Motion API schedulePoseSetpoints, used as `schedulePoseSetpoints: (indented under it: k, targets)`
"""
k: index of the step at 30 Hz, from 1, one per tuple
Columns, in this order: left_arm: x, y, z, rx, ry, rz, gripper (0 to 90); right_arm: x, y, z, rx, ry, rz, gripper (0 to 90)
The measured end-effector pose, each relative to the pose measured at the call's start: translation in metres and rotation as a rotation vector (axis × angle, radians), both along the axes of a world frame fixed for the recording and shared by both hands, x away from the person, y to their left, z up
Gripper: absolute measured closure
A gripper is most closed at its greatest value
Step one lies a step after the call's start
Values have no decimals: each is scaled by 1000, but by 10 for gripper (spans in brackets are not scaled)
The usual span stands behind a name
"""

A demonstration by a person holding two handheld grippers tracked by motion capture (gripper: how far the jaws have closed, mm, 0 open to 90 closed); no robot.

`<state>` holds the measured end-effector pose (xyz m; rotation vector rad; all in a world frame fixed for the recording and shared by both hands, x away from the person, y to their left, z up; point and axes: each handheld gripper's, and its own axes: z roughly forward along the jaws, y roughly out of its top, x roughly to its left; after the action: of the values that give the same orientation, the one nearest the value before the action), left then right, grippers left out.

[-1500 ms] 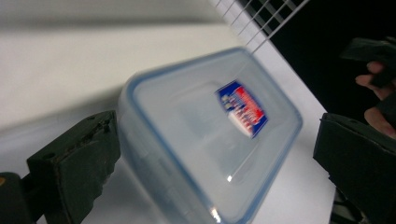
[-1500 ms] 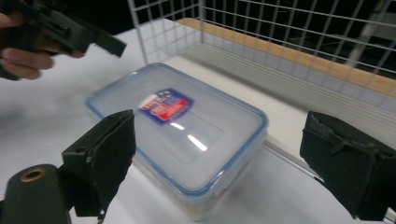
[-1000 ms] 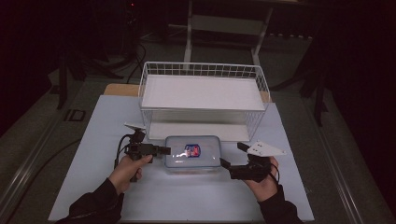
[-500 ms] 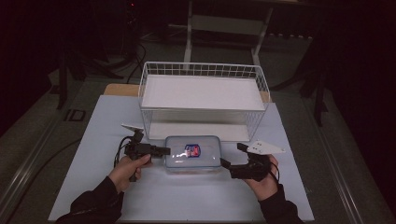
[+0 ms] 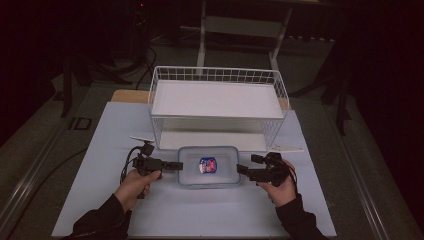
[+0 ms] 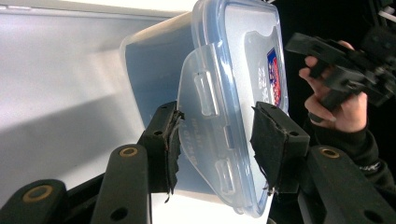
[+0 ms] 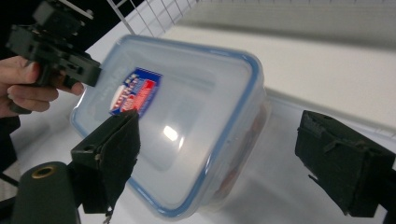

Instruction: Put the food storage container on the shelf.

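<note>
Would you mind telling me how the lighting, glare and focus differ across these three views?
High view: only the table and wire basket are lit, the surroundings are almost black. Left gripper view: the container is sharp, and the bright table behind it is washed out. Right gripper view: a small glare spot sits on the lid, and the near tool pads look soft.
</note>
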<state>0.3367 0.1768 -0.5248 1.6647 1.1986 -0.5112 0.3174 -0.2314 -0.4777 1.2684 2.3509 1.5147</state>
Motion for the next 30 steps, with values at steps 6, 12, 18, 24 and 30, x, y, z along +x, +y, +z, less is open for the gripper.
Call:
schedulePoseSetpoints:
  k: [6, 12, 18, 24, 30]
  targets:
    - [-7, -2, 5, 16, -74, -46, 550, 17, -4, -15, 71, 157, 18, 217]
    - [-10, -2, 7, 27, -108, -67, 562, 26, -7, -27, 127, 277, 62, 302]
    - [-11, -2, 7, 24, -111, -66, 569, 26, -6, -30, 162, 325, 97, 433]
    - [-15, -2, 9, 34, -125, -56, 571, 23, -7, -26, 156, 318, 109, 516]
    - [-21, -6, 13, 62, -138, -40, 570, 17, -6, -22, 143, 294, 105, 524]
